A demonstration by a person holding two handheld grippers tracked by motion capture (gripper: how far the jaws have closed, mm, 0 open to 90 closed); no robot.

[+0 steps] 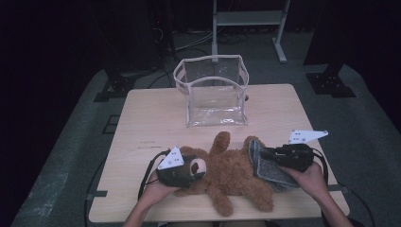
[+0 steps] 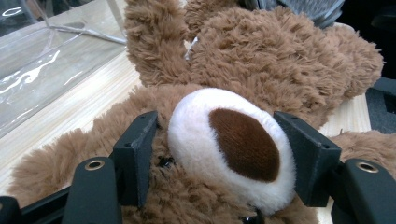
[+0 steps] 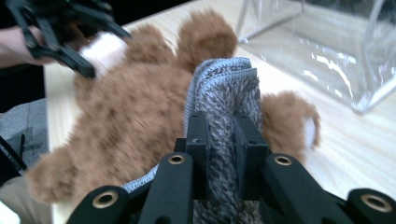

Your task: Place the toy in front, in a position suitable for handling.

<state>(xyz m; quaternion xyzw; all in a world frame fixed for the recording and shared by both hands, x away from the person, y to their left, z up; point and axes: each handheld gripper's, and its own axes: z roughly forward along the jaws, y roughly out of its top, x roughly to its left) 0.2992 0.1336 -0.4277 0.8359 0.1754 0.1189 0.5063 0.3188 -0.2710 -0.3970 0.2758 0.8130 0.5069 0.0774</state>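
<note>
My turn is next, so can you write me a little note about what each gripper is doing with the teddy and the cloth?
Left gripper: clamped on the teddy bear's white snout, holding the bear down on the table.
Right gripper: shut on a folded grey cloth, which lies over the bear's body.
Clear plastic bag: stands open and empty behind the bear.
Done: both grips made.
Left: probably finish with the cloth; the bag holds nothing yet.

The teddy bear [image 1: 231, 177] is shaggy brown plush, the cloth [image 3: 226, 100] nubbly grey terry, the bag [image 1: 213, 90] glossy clear plastic, the table [image 1: 151, 118] matt pale wood.
</note>
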